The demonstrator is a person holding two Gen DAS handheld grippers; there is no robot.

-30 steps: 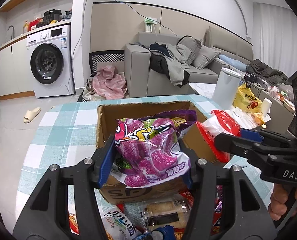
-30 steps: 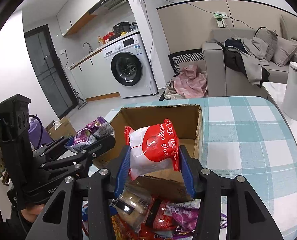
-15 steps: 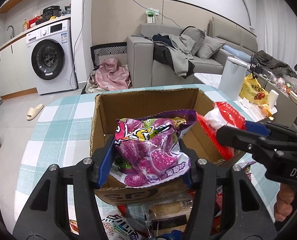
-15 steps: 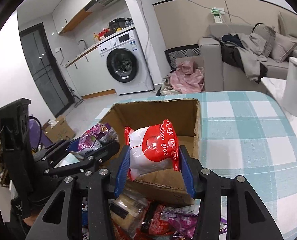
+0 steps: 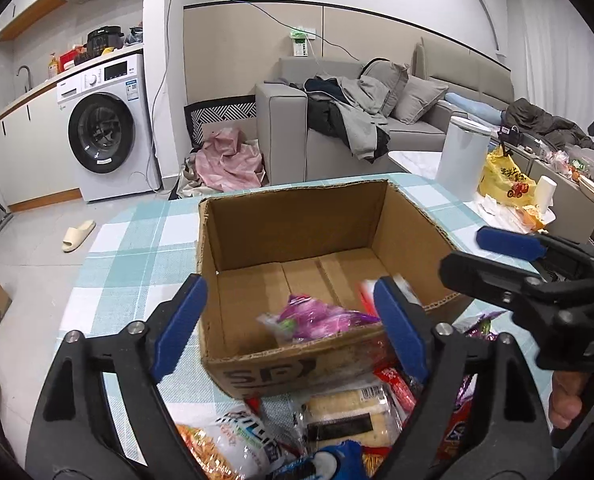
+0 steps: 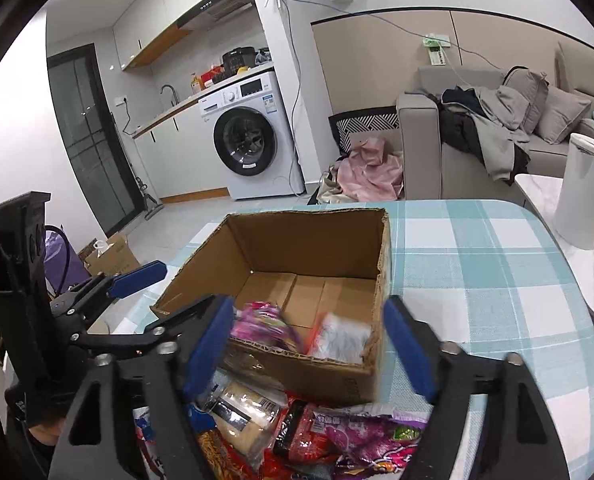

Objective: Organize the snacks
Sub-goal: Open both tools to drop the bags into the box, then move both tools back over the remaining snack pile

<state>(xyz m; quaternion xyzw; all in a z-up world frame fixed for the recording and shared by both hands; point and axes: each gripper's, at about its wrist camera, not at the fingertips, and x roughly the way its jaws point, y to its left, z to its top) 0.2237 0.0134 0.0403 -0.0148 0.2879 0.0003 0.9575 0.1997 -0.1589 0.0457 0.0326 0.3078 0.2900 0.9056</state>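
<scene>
An open cardboard box (image 5: 293, 224) (image 6: 309, 236) stands on the checked table. Inside it, near the front wall, lie a purple snack bag (image 5: 317, 320) (image 6: 259, 322) and a blurred red-and-white bag (image 6: 339, 336) (image 5: 365, 296). My left gripper (image 5: 289, 320) hangs over the box's front edge, its jaws opening wide and nothing between them. My right gripper (image 6: 309, 340) is beside it over the same edge, jaws also opening and empty; it shows at the right in the left wrist view (image 5: 493, 252). A heap of snack packets (image 5: 337, 420) (image 6: 297, 432) lies in front of the box.
The table (image 6: 477, 264) has a teal and white checked cloth. A white cylinder bin (image 6: 581, 192) stands on a side table to the right, with a yellow bag (image 5: 505, 180) nearby. A hand (image 5: 569, 396) holds the right gripper's grip. Sofa and washing machine stand beyond.
Both grippers opened. The purple bag left my left gripper and the red-and-white bag left my right one; both now lie in the box.
</scene>
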